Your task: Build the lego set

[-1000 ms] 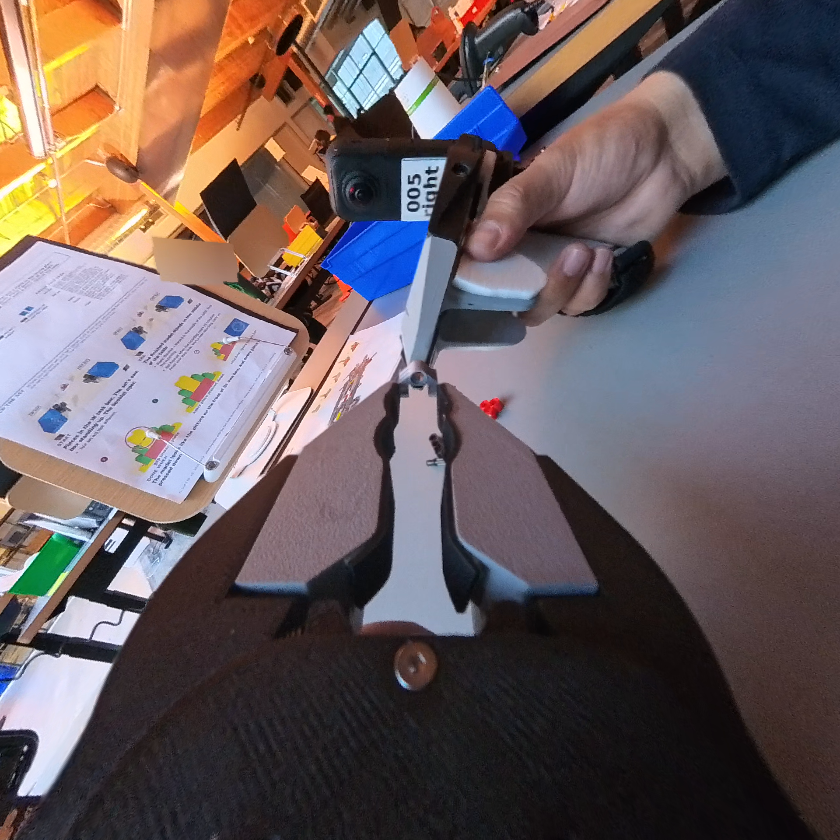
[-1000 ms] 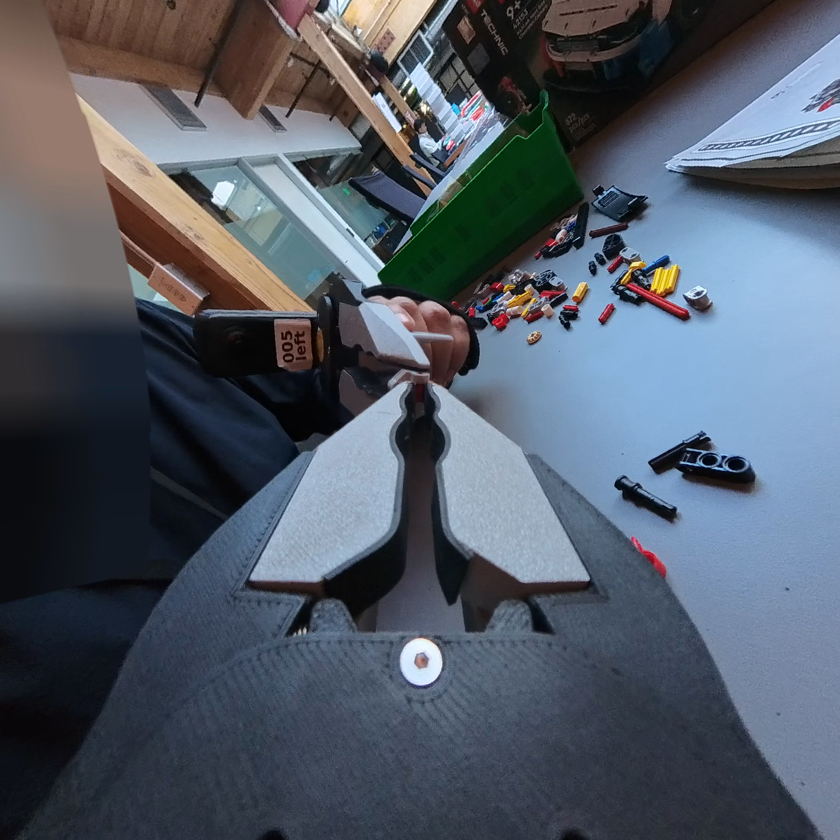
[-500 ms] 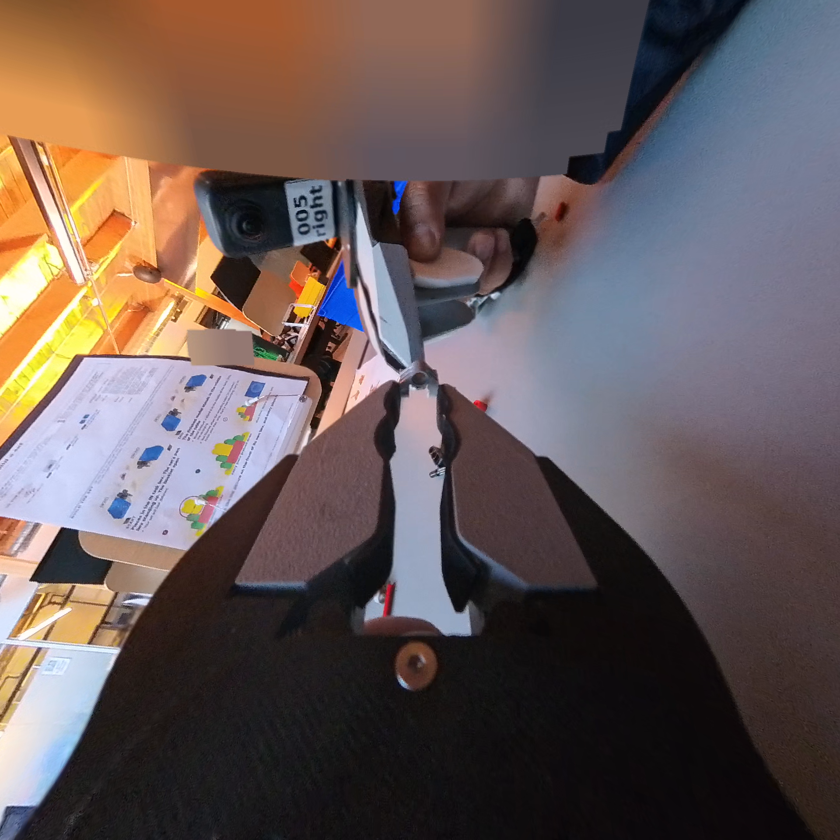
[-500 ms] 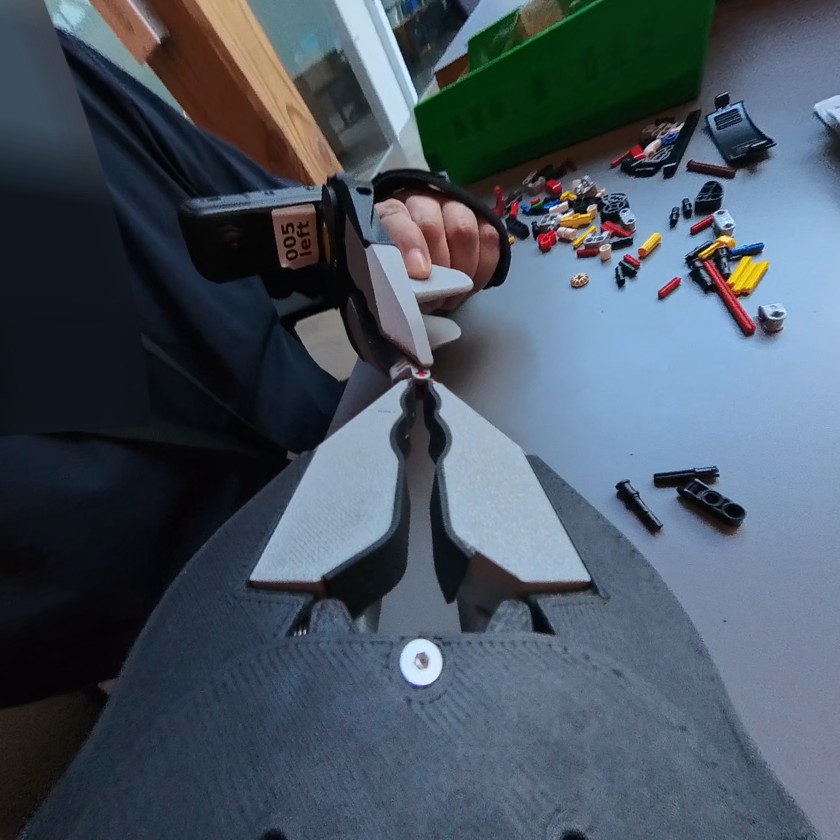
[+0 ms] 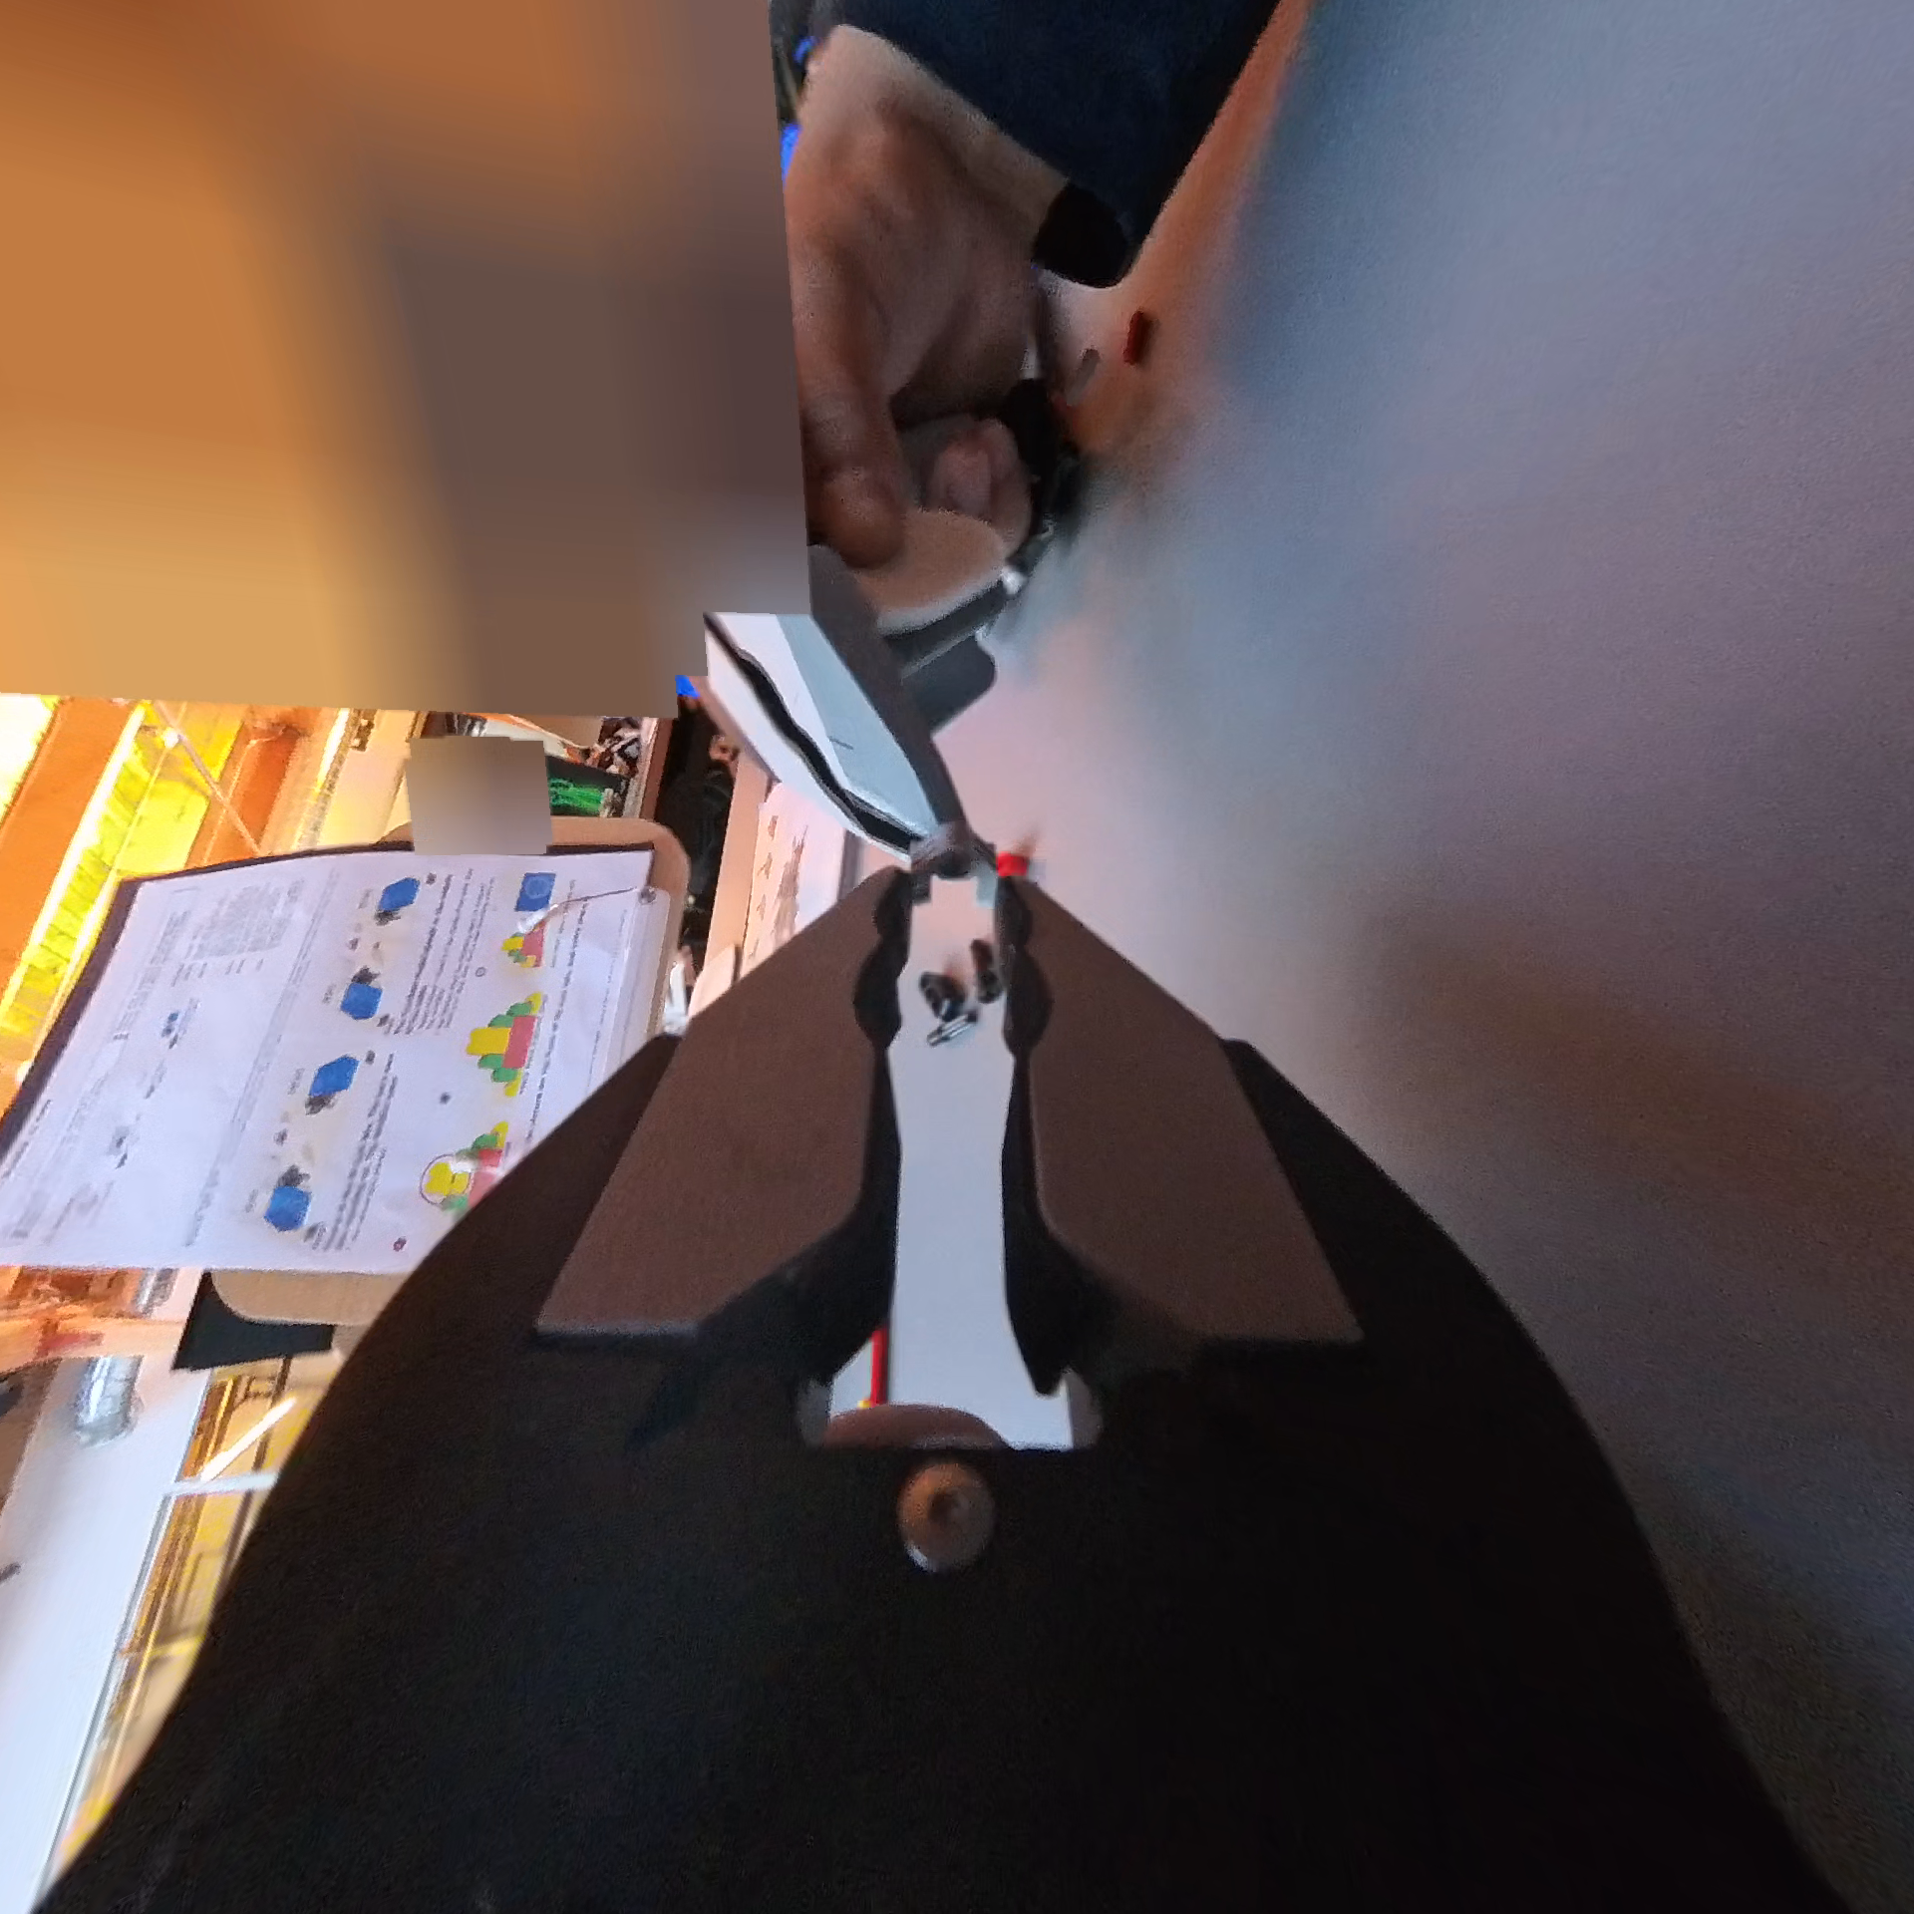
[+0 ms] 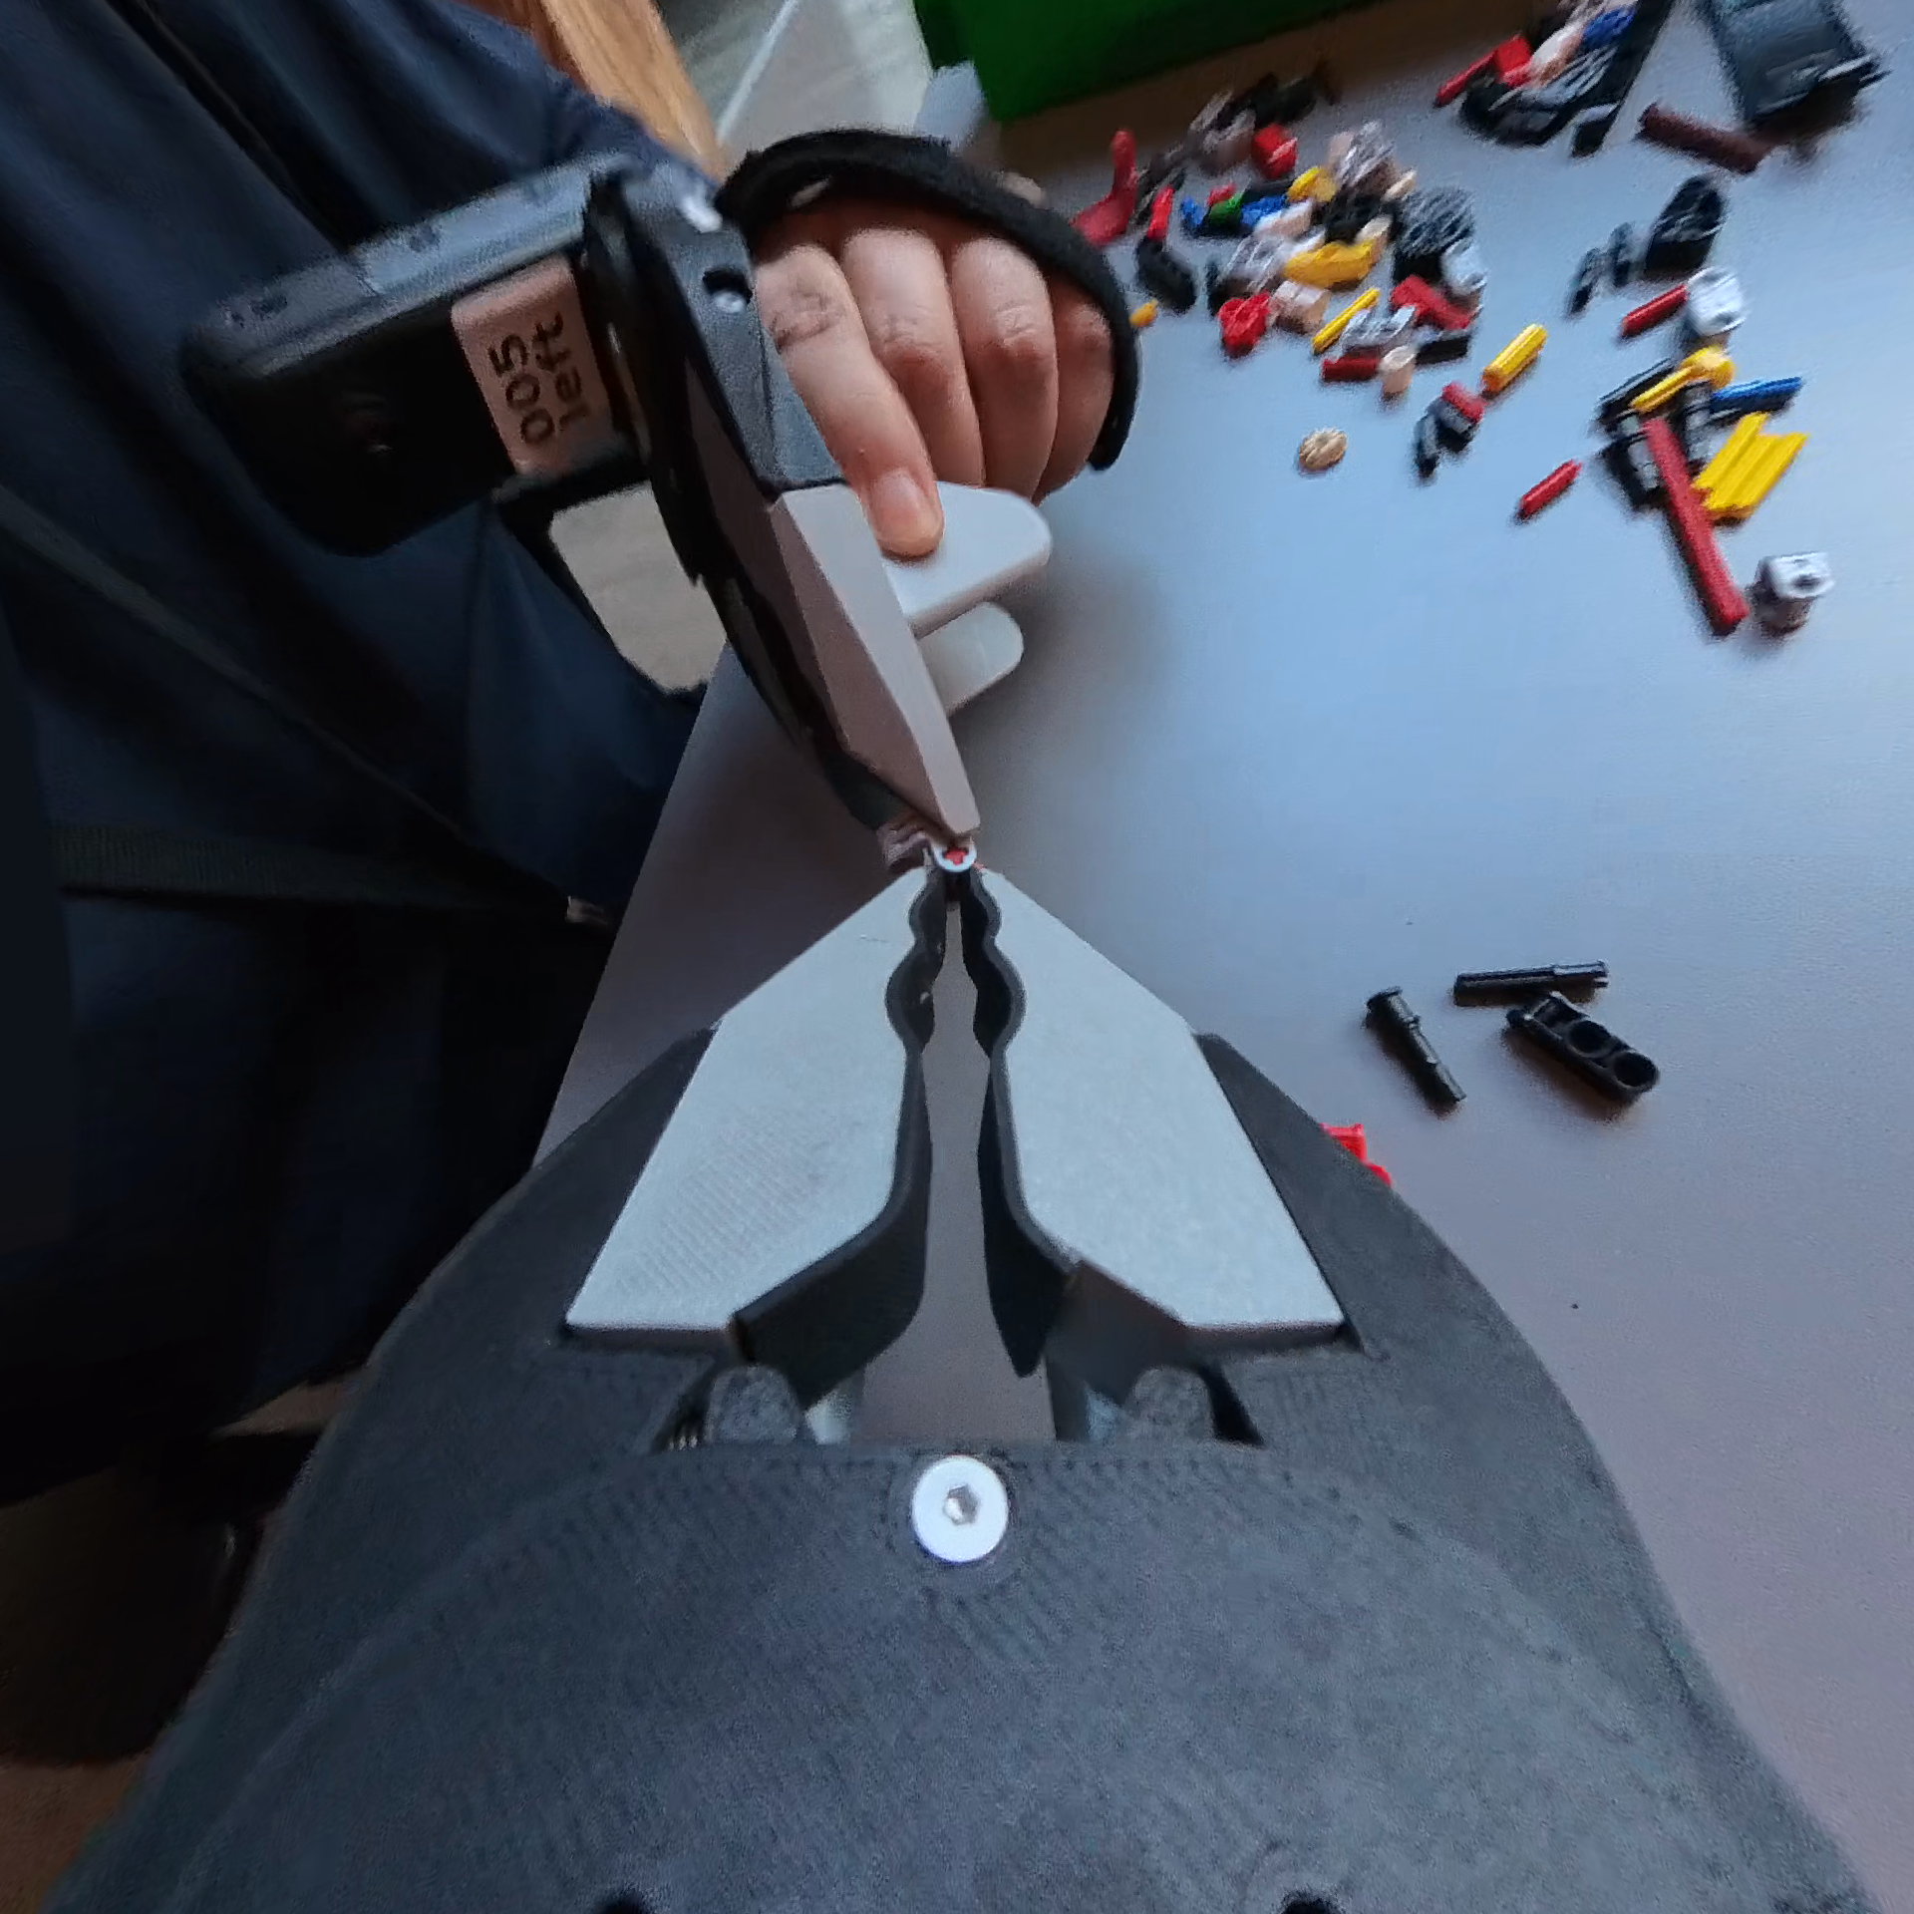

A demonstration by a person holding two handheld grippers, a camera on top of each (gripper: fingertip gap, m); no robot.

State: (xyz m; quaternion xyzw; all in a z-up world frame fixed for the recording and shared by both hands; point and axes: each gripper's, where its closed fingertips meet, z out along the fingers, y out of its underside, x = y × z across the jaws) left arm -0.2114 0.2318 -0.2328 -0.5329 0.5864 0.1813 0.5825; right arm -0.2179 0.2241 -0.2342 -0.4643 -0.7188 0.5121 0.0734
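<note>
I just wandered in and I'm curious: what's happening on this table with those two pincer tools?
A person holds a two-finger gripper in each hand above a grey table. The left gripper has a tiny grey-and-red plastic building piece pinched at its fingertips. The right gripper, jaws shut, meets that piece tip to tip; whether it also grips it is unclear. A pile of small multicoloured plastic building pieces and a few loose black pins lie nearby on the table.

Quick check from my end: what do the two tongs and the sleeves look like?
Both tongs, left and right, have pale grey wedge fingers with wavy black inner pads on textured black bodies. A black camera with a label rides the left one, and a black strap wraps that hand. Sleeves are dark navy.
</note>
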